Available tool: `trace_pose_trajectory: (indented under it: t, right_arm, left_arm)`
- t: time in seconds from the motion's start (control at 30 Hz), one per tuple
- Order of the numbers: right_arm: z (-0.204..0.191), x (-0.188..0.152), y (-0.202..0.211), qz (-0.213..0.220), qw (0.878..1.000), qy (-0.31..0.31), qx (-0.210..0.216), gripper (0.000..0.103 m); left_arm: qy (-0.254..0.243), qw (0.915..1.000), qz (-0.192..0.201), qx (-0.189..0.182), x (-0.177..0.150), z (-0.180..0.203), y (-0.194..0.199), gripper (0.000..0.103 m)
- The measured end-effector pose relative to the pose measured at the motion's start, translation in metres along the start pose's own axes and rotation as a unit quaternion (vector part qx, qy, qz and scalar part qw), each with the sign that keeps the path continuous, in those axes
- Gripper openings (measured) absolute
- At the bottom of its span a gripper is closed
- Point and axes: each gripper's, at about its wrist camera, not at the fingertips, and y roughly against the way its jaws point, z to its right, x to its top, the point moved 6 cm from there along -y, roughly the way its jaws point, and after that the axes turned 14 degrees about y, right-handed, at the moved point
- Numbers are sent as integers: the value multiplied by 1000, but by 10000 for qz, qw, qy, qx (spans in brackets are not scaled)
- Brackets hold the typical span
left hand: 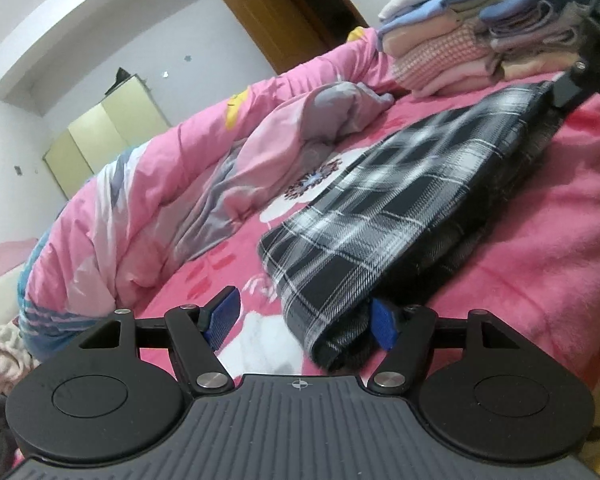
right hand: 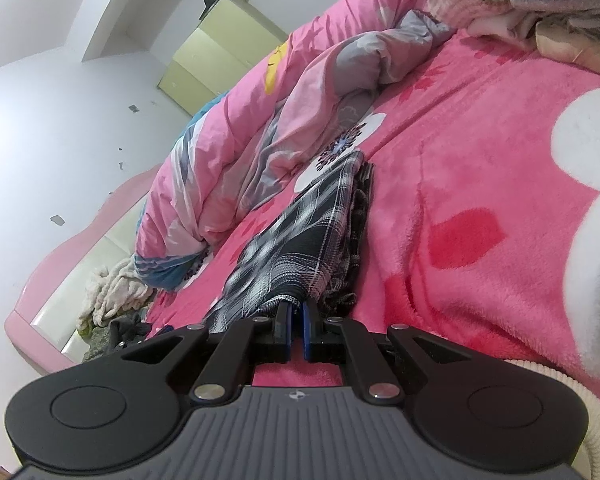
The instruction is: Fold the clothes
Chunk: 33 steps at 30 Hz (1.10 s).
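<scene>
On the pink floral blanket (left hand: 540, 248) covering the bed, the left gripper (left hand: 306, 320) sits low with its jaws spread wide, the near end of the folded plaid garment (left hand: 400, 200) lying between the blue pads (left hand: 384, 322) but not pinched; the right-hand pad touches or nearly touches the cloth's folded corner, the other pad stands apart from it. In the right wrist view, the right gripper (right hand: 296, 332) has its jaws drawn together on an edge of the same plaid garment (right hand: 296, 240), the fabric rising into the narrow slot between the pads.

The garment is a long, narrow folded strip whose long axis runs from one gripper to the other: the left one stands at one short end, the right one at the opposite end, where part of its black linkage shows in the left wrist view's upper right. Each tool thus looks straight along the strip toward the other.

Judging from this, the next fold likely brings one short end over toward the other, and the left tool would need to close on its end first.

Beyond the strip lies a rumpled pink duvet (left hand: 160, 184), and a stack of folded clothes (left hand: 460, 40) rests near the right gripper's end.
</scene>
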Motion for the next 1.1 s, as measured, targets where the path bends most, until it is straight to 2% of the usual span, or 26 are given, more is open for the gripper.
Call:
trace_pose_trajectory:
  t: [0.17, 0.37, 0.5, 0.6, 0.7, 0.8, 0.9, 1.0, 1.1]
  right_arm:
    - [1, 0, -2, -8, 10000, -15, -15, 5]
    - [1, 2, 7, -63, 9994, 134, -306, 5]
    - [0, 4, 14, -101, 9984, 238, -507, 7]
    - [2, 15, 30, 32, 9961, 393, -790, 7]
    - [-2, 27, 39, 195, 9943, 520, -912, 7]
    - [-16, 35, 32, 237, 9935, 766, -803, 7]
    - [-38, 34, 12, 117, 9912, 1139, -657, 7]
    - [-55, 26, -9, -148, 9828, 1654, -810, 7]
    - [-55, 14, -24, -471, 9762, 1858, -1012, 7]
  left_arm:
    - [-8, 10000, -18, 49, -4, -13, 16, 68]
    - [225, 9994, -113, 225, -10, -16, -6, 69]
    - [189, 9996, -100, 171, -10, -20, 4, 69]
    - [292, 9994, -187, 65, -13, -31, 16, 69]
    - [770, 9967, -242, 4, -11, -49, 28, 69]
    - [1465, 9890, -133, -164, -3, -66, 37, 69]
    - [1590, 9867, 37, -331, 8, -56, 29, 69]
    - [1683, 9843, 171, -506, 18, -45, 21, 68]
    - [1577, 9850, -3, -704, 15, -25, 5, 66]
